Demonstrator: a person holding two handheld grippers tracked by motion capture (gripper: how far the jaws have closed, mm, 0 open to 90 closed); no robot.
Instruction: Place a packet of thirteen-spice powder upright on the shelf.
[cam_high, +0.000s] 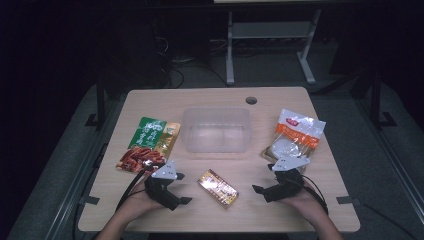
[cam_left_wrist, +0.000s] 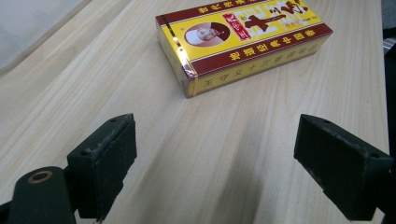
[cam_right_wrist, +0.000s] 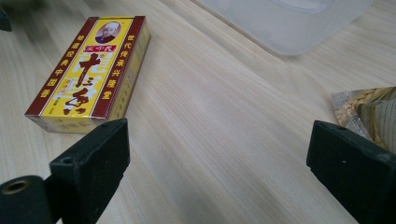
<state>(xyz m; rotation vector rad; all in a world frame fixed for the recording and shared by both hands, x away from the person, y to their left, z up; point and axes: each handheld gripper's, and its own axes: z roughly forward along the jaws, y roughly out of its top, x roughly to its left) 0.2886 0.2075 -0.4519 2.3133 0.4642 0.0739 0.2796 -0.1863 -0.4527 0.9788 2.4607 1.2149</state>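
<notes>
- High view showed a light wooden counter (cam_high: 300, 210) with the person's two forearms coming in from its near edge, one gripper held in each hand.
- Left gripper (cam_high: 181, 189) rested low over the near left part of the counter; its jaws stood spread wide with nothing between them, as the left gripper view confirmed with bare wood between the two black pads.
- Right gripper (cam_high: 265, 183) rested over the near right part of the counter; its jaws were likewise spread wide and held nothing.
- A yellow and red box (cam_high: 217, 187) lay flat on the counter between the two grippers, near the front edge, set at a slant and touched by neither gripper.
- In the left gripper view the yellow and red box (cam_left_wrist: 243, 37) lay ahead of the jaws, apart from them. In the right gripper view it (cam_right_wrist: 91, 70) lay ahead and to the left, just beyond the left pad.
- A clear plastic tub (cam_high: 216, 129) stood at the middle of the counter, behind the box and well apart from it; nothing could be made out inside it.
- A green snack packet (cam_high: 149, 145) lay flat at the left, its near end just beyond the left gripper.
- An orange and white packet (cam_high: 295, 137) lay at the right, its near end partly covered by the right gripper's grey plate.
</notes>
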